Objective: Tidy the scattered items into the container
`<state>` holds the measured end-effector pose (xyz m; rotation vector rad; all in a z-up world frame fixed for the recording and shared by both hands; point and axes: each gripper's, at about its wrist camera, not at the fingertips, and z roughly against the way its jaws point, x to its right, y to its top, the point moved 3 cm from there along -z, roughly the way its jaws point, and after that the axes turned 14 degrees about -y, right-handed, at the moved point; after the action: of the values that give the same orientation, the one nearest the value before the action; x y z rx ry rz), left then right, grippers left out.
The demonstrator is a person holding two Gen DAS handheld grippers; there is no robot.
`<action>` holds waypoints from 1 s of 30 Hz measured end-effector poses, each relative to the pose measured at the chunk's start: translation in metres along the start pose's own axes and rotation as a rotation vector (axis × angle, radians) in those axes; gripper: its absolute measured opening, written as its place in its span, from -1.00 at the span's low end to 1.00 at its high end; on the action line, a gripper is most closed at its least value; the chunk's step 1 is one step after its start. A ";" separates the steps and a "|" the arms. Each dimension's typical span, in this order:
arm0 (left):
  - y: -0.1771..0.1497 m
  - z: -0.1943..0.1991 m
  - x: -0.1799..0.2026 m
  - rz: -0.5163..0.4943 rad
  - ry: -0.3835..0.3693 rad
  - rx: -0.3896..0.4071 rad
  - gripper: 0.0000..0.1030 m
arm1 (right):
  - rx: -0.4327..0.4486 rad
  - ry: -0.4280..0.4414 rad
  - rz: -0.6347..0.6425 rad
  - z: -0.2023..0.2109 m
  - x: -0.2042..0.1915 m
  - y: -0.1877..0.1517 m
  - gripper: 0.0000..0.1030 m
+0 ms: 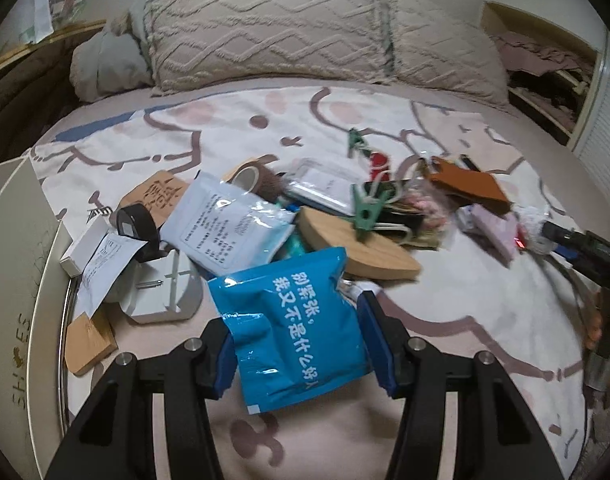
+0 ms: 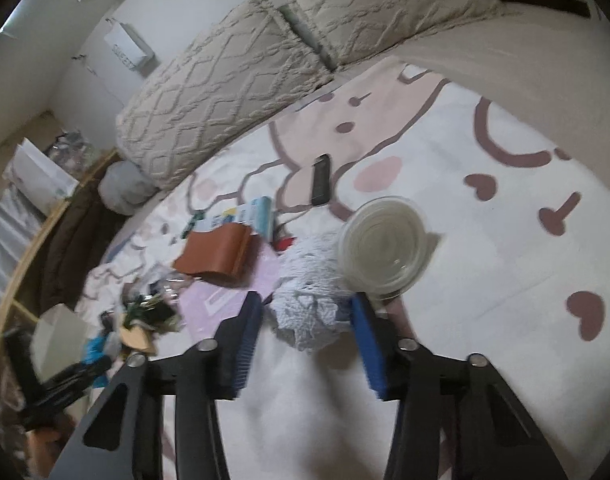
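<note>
My left gripper (image 1: 297, 316) is shut on a blue foil packet (image 1: 305, 344) with white Chinese lettering, its blue pads (image 1: 379, 344) pressing both side edges, and the packet hangs above the bedspread. A white shoebox (image 1: 13, 280) stands at the left edge. My right gripper (image 2: 307, 304) is shut on a crumpled white wad (image 2: 309, 276) lying on the bed, and both pads touch its sides. In the left wrist view the right gripper (image 1: 577, 244) shows at the far right.
A pile lies mid-bed: a white pouch (image 1: 225, 224), a wooden piece (image 1: 369, 252), a green clip (image 1: 367, 208), a tape roll (image 1: 249, 176), a brown wallet (image 2: 217, 252) and a white plug (image 1: 161, 288). A clear round tub (image 2: 385, 240) sits beside the wad. Pillows (image 1: 265, 32) line the far side.
</note>
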<state>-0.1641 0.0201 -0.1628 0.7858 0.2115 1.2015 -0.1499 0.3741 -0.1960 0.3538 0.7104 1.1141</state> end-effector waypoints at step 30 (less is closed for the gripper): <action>-0.041 0.004 0.030 -0.031 -0.075 -0.104 0.06 | -0.048 0.385 0.001 0.052 -0.043 -0.023 -0.33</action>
<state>-0.1199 0.0395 -0.1786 0.7331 0.0981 1.1426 -0.1101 0.3301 -0.1568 0.0966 1.0194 1.2121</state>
